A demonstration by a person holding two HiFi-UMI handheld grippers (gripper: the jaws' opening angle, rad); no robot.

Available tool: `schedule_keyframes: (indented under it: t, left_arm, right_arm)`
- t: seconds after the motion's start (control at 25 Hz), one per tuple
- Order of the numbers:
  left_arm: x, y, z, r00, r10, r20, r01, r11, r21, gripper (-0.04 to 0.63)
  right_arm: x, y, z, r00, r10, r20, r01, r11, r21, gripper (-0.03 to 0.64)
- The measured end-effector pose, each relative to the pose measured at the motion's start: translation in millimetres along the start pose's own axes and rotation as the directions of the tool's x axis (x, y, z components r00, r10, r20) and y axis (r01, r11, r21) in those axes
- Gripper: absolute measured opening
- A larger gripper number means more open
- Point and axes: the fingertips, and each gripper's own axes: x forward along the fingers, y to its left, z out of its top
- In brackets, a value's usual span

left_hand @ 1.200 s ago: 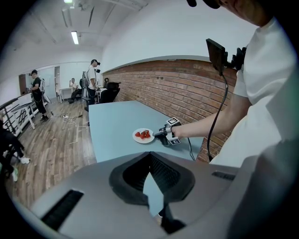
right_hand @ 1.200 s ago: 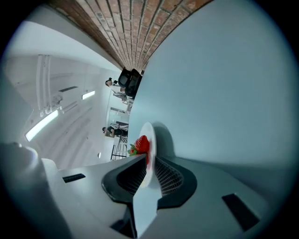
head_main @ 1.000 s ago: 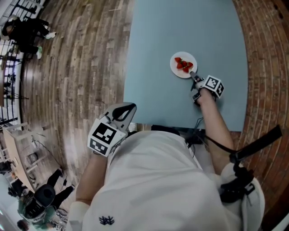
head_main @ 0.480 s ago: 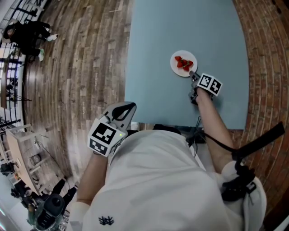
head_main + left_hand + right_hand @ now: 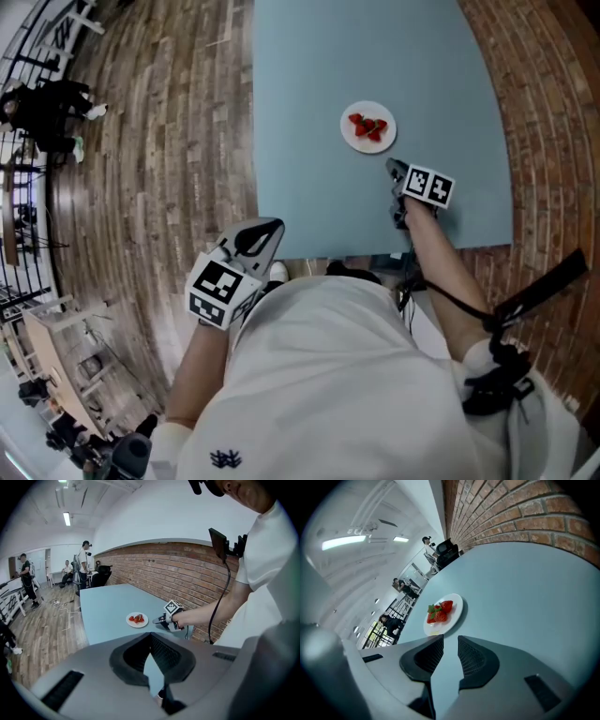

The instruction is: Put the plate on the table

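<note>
Backed off the plate, the right gripper hovers near it, jaws narrowly apart and empty. Plate and strawberries rest on the desk. Left gripper jaws are together.

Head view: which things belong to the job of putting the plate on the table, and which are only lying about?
Job in hand: round white plate of red strawberries, resting on the light blue table; right hand-held gripper, open, just short of the plate.

Lying about: left hand-held gripper, held off the table; brown wooden plank floor; red brick wall.
</note>
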Motion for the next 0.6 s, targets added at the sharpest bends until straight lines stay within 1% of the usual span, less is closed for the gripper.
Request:
schedule_keyframes:
  t: [0.12,0.24,0.28,0.32,0.44,0.6]
  left_arm:
    - [-5.7,-1.2,0.4,0.999,-0.043,0.023,0.042,0.998,0.037,0.002]
    - [-20.7,-0.5,-3.9,0.995,-0.086,0.044,0.083,0.995,0.059,0.002]
    - [-26.9,0.2,-7.4,0.994,-0.098,0.048,0.095,0.993,0.065,0.002]
    - [-33.2,1.0,-11.3,0.993,-0.110,0.052,0.106,0.992,0.072,0.002]
    - [-51.5,4.5,-24.9,0.988,-0.141,0.066,0.135,0.986,0.093,0.002]
    - [-78.6,7.8,-46.3,0.979,-0.186,0.085,0.178,0.980,0.091,0.002]
  right_arm:
    - [-23.0,16.6,-9.4,1.000,0.019,0.022,-0.018,0.998,-0.057,0.097]
    - [-46.8,43.3,-25.2,0.999,0.044,0.021,-0.041,0.991,-0.125,0.096]
    - [-55.0,54.8,-31.6,0.998,0.052,0.018,-0.048,0.987,-0.156,0.069]
    - [-63.3,67.0,-38.3,0.998,0.060,0.016,-0.056,0.980,-0.189,0.010]
    - [-87.5,104.0,-60.5,0.997,0.077,0.008,-0.071,0.954,-0.292,0.008]
    - [-112.7,152.9,-96.8,0.997,0.072,-0.008,-0.069,0.902,-0.427,0.008]
